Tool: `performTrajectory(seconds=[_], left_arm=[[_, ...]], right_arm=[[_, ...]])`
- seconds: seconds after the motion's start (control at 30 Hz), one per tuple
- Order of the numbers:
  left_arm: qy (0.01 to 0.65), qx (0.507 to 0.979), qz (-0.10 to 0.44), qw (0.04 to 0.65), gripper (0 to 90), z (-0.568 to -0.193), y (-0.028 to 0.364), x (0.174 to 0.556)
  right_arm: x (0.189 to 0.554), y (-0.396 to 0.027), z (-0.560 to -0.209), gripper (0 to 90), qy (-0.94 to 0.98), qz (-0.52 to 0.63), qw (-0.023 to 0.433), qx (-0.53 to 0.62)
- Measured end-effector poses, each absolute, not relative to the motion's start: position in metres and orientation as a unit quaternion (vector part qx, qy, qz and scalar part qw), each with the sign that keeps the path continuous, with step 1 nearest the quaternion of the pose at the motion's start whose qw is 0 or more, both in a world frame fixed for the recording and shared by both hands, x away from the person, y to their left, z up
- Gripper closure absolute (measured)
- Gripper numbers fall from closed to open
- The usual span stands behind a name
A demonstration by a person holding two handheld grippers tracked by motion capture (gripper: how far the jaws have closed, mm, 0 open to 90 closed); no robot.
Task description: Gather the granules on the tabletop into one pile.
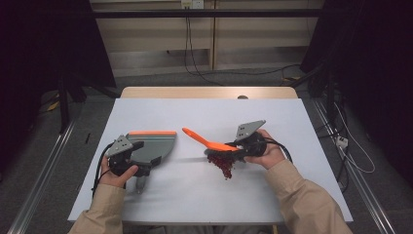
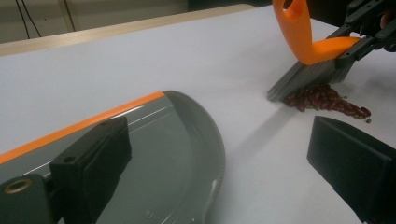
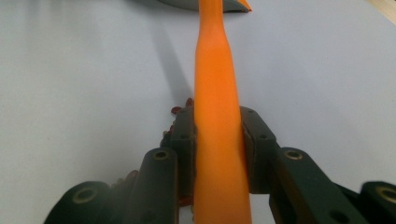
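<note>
On white table (image 1: 195, 190) — one dustpan (image 1: 158, 145) with left gripper (image 1: 141, 168), jaw gap unclear, one brush (image 1: 209, 143) clamped by right gripper (image 1: 238, 146), one bean pile (image 1: 223, 165).

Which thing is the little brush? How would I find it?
Look at the white table, then at the right gripper near its middle. The brush is clamped in it, its grey bristles touching a pile of dark red beans. Its long orange handle sets it apart from the flat grey dustpan.

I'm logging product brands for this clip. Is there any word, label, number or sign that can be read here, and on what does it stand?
None: no readable text on the brush, the dustpan, the beans or the table.
</note>
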State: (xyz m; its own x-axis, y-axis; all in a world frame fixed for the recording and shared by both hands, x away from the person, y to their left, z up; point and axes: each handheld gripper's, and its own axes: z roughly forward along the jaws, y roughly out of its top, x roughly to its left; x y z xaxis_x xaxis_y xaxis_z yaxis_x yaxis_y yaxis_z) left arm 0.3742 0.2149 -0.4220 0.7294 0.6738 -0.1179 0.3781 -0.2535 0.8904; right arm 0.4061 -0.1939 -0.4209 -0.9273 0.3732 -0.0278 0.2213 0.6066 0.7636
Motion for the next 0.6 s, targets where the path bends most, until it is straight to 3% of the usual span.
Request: performTrajectory(seconds=[0.6], left_arm=[[0.338,0.779,0.144,0.508,6.2,-0.4227,0.2148,0.3751]], right_arm=[[0.4078,-0.1965,-0.417,71.1,0.866,0.444,0.116,0.198]])
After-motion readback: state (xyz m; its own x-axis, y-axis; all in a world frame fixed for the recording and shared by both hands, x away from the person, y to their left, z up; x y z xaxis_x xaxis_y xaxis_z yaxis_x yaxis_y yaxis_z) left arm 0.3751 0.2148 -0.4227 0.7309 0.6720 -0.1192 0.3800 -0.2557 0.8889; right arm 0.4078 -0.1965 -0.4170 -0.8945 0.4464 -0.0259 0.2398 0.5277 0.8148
